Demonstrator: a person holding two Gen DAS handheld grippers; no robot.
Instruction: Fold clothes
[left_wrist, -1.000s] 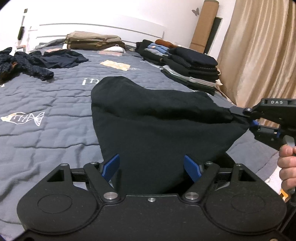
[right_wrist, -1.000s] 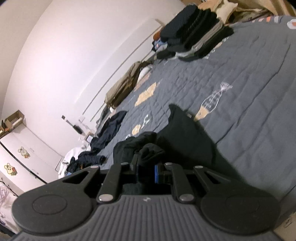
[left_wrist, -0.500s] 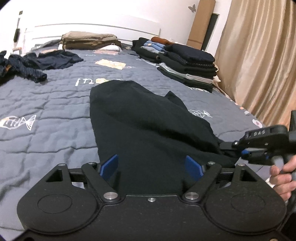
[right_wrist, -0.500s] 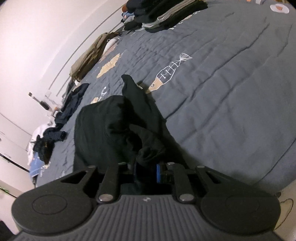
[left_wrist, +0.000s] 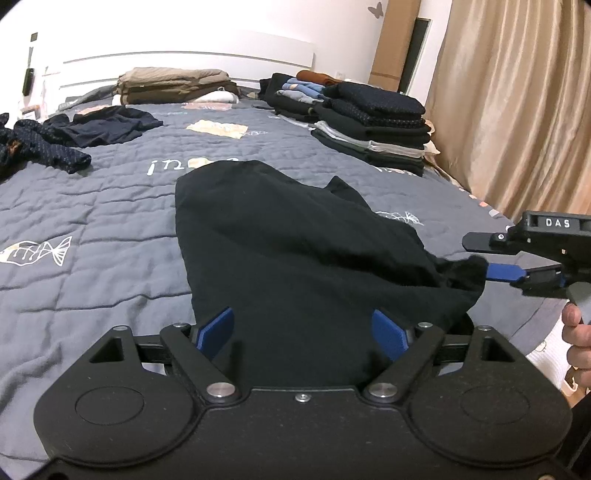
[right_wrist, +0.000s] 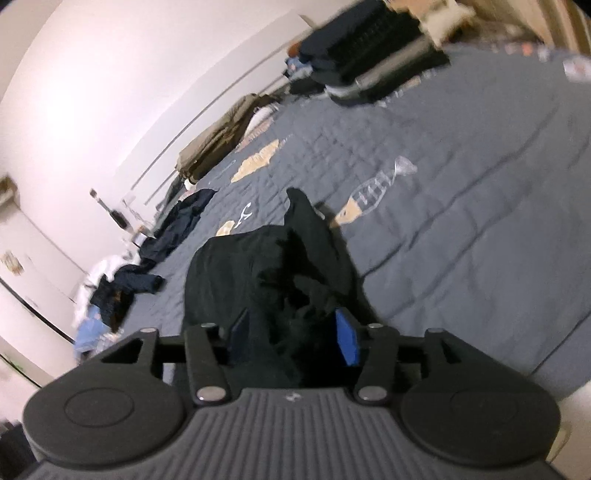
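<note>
Black garment (left_wrist: 295, 251) spread on grey quilted bedspread (left_wrist: 92, 229), reaching from between the left gripper's (left_wrist: 303, 332) fingers forward toward the middle of the bed. Left blue pads (left_wrist: 216, 328) wide apart, cloth lying between them, neither pad seen touching it. Right gripper (right_wrist: 293, 336) with fingers parted, blue pads (right_wrist: 347, 341) on either side of a bunched corner of the garment, not clamped on it. In the left wrist view, right gripper to the right of the left fingers, one blue pad at the garment's crumpled edge, hand (left_wrist: 576, 332) on its handle. Stack of folded clothes (left_wrist: 373, 125) far ahead and right of the left fingers; unfolded dark clothes (left_wrist: 74, 136) far ahead and left.
</note>
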